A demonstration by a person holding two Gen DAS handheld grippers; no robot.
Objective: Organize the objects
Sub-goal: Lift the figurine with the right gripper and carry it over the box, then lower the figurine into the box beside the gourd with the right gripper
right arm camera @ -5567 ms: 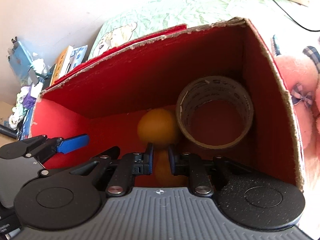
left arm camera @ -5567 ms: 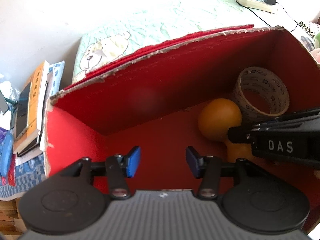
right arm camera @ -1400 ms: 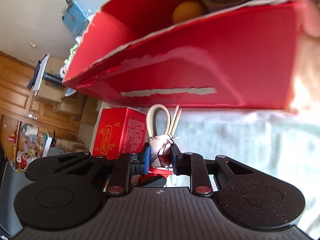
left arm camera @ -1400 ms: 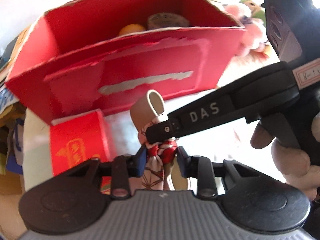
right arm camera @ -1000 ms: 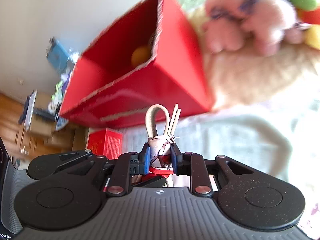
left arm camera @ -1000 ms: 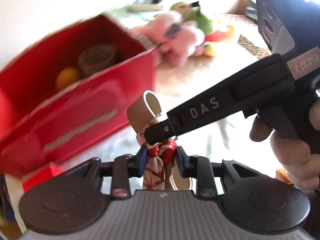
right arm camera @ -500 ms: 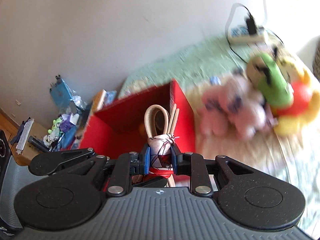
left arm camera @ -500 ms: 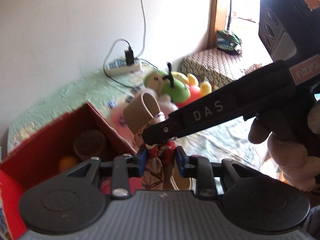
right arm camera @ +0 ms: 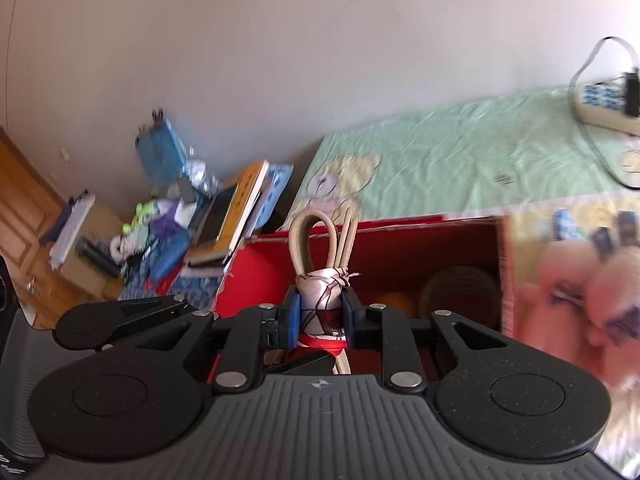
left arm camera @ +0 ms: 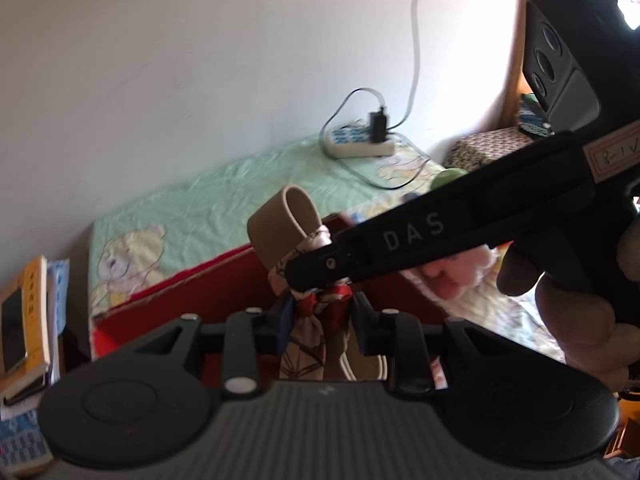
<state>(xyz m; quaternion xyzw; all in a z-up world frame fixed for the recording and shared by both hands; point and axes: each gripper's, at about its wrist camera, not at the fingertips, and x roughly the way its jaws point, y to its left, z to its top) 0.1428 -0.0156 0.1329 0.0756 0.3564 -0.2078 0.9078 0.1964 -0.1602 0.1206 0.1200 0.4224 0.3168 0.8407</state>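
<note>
both grippers, the left (left arm camera: 320, 322) and the right (right arm camera: 320, 316), now hang high above the red box (right arm camera: 400, 256), where 5.6 s ago they reached inside it with nothing between the left's blue pads. they now clamp one scarf-wrapped bundle (right arm camera: 322, 284) with a beige loop (left arm camera: 286, 226), which at 1.4 s ago sat low in front of the box's outer wall. the box, then filling both views, now shows small below the bundle, with the green sheet (right arm camera: 460, 160) and wall behind.
</note>
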